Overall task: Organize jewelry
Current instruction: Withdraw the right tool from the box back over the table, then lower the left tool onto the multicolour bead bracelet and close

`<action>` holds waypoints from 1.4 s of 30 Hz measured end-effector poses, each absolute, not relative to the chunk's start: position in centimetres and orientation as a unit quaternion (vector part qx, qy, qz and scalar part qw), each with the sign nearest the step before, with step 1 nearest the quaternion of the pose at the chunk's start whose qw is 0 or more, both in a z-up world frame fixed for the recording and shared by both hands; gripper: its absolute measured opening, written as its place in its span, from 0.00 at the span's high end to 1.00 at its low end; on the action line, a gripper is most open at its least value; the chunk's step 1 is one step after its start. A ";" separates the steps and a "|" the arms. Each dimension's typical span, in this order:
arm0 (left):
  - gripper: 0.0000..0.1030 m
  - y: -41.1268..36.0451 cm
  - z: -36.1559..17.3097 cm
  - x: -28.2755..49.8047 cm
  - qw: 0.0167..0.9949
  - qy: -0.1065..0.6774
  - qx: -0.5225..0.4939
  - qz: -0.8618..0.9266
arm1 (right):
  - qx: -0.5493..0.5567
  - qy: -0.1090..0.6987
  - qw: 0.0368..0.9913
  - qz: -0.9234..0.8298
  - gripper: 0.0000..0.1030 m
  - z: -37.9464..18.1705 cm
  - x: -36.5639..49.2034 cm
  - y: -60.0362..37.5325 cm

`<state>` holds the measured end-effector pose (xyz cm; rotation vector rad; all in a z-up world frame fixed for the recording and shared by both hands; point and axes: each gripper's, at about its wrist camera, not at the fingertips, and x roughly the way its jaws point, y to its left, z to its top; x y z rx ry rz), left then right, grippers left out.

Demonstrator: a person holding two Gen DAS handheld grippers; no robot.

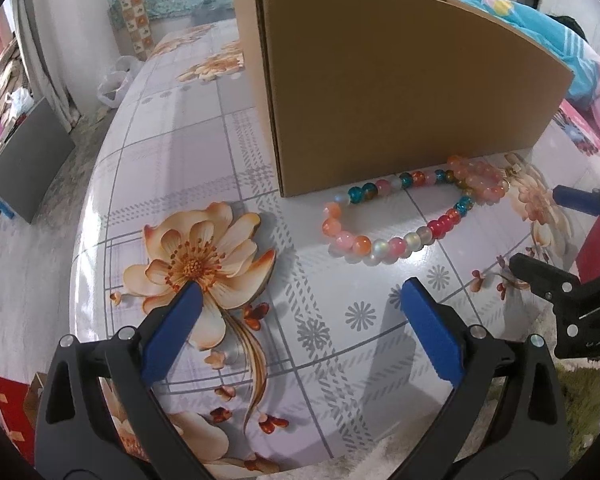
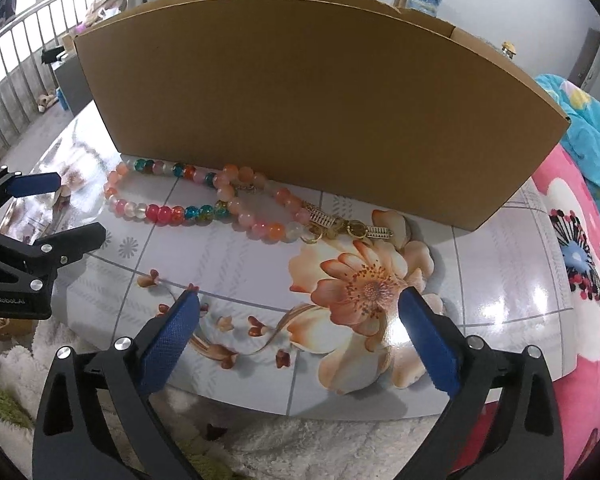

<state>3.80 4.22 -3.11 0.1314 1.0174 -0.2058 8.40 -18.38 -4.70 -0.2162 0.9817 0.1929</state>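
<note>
Both your tools hang spread wide and empty over the near edge of the bench: the left tool and the right tool touch nothing. Just beyond them lie the multicoloured bead string and the pink bead string with its gold clasp, touching the foot of the cardboard box. You're at the approach; next, lower one tool over a strand and close.
</note>
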 end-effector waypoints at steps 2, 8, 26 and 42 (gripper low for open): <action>0.07 4.1 -3.0 3.9 0.865 0.488 0.066 -0.100 | -0.104 0.467 0.874 0.089 0.06 -4.6 8.5 -18.0; 0.07 4.5 -2.0 4.7 0.878 0.465 0.049 -0.107 | -0.089 0.454 0.881 0.102 0.06 -4.4 7.6 -18.1; 0.08 1.2 -2.9 5.8 0.875 0.463 0.095 -0.102 | -0.009 0.409 0.891 0.197 0.16 -1.3 5.7 -18.8; 0.55 2.6 -2.4 4.3 0.873 0.459 0.077 -0.143 | 0.051 0.458 0.846 0.267 0.54 -3.0 7.8 -16.5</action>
